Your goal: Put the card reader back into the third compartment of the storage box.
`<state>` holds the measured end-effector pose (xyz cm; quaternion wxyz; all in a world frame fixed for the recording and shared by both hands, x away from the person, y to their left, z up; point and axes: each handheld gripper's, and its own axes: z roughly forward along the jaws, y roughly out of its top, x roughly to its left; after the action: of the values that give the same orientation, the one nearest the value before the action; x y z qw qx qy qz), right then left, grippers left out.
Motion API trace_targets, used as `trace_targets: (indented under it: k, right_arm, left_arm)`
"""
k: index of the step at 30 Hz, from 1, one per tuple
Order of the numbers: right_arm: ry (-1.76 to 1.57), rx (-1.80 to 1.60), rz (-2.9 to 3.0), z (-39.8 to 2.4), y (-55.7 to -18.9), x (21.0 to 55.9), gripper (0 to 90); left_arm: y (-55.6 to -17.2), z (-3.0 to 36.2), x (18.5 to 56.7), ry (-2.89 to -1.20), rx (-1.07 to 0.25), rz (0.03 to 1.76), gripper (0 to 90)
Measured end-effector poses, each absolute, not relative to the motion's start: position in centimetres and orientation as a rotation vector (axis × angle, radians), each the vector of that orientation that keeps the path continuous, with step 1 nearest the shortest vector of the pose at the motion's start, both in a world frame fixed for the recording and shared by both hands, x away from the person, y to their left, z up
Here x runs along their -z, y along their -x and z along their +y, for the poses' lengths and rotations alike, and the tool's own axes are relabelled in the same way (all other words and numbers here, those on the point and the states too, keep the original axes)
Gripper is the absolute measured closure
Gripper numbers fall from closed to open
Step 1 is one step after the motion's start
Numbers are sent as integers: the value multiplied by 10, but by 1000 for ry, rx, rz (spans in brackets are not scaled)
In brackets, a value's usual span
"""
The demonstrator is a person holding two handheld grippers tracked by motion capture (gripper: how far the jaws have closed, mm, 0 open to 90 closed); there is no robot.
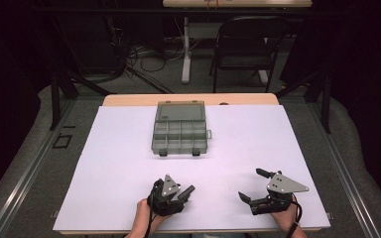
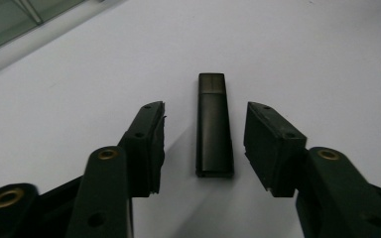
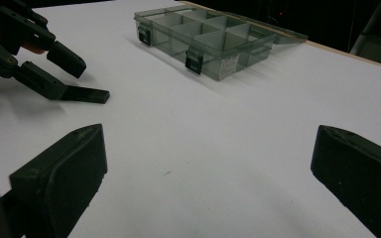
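The left claw (image 2: 204,144) straddles a small dark stick (image 2: 213,126), maybe a flash drive, lying flat on the white desk (image 1: 129,148). The stick's long axis runs straight out along the jaws and sits centred in the gap, clear of both pads: part-closed, gripping nothing yet. The right claw (image 1: 253,186) rests well off to the side, wide open and empty. The compartment box (image 1: 179,130) stands farther back.

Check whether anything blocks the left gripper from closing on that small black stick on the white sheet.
Nothing visible does. The flat black rectangular stick lies on the white table sheet between the left gripper pads, bare gaps either side, pads not yet touching it.
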<state>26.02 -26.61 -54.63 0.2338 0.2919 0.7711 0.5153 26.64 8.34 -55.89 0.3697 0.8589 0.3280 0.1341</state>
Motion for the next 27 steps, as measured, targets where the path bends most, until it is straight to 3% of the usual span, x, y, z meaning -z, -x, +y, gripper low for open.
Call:
trace_targets:
  k: [15,27]
  right_arm:
    - [-799,-1416,2114,-267,-260,546,5]
    - [-795,-1417,2116,-268,-259,545,6]
  left_arm:
    - [-266,79,563,-2211,-322,835,714]
    - [-264,80,562,-2204,-355,812,730]
